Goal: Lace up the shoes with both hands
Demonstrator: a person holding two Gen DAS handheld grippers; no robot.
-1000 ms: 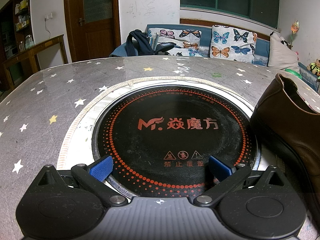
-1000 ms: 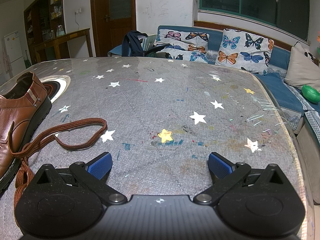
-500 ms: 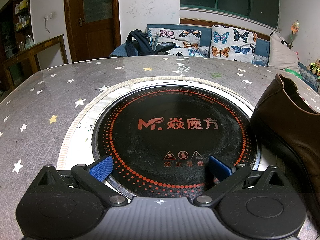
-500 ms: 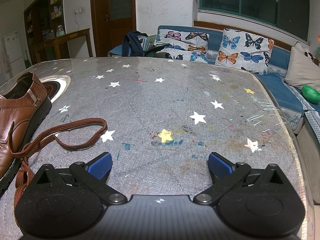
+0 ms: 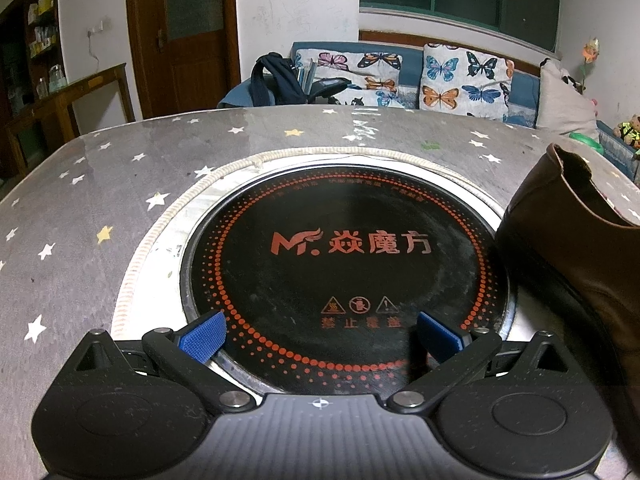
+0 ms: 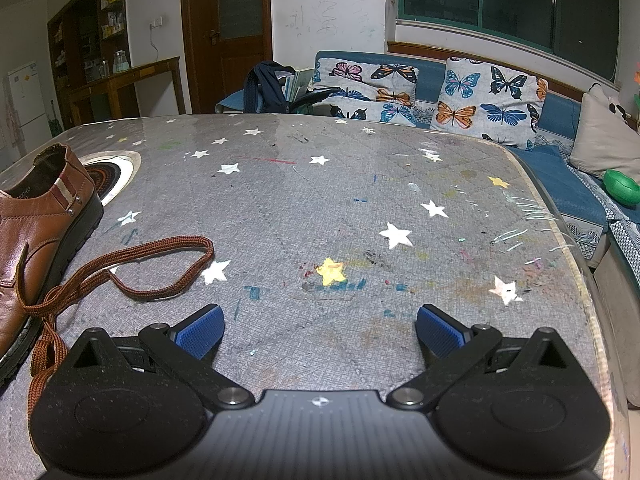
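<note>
As lace (image 6: 160, 268) trails left of right gripper (image 6: 318, 330), shoe (image 6: 36, 232) beyond, right nearer; left gripper (image 5: 320, 338) likewise wide open, both empty

Brown leather shoe (image 6: 36, 224) upright on table, brown lace (image 6: 132, 270) trailing loose

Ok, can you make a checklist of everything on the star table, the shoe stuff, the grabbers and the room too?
Surface: grey star-print table cover with pen and paint marks; a round black cooktop is set into it.
Job's things: brown leather shoe on the table beside the cooktop; its brown shoelace lies loose in loops on the cover.
Clutter: nothing seen.
Grippers: left gripper open and empty over the cooktop; right gripper open and empty over bare cover, with the lace to its left.
Cables: nothing seen on the table.
Surroundings: blue sofa with butterfly cushions, dark backpack, wooden door.
</note>
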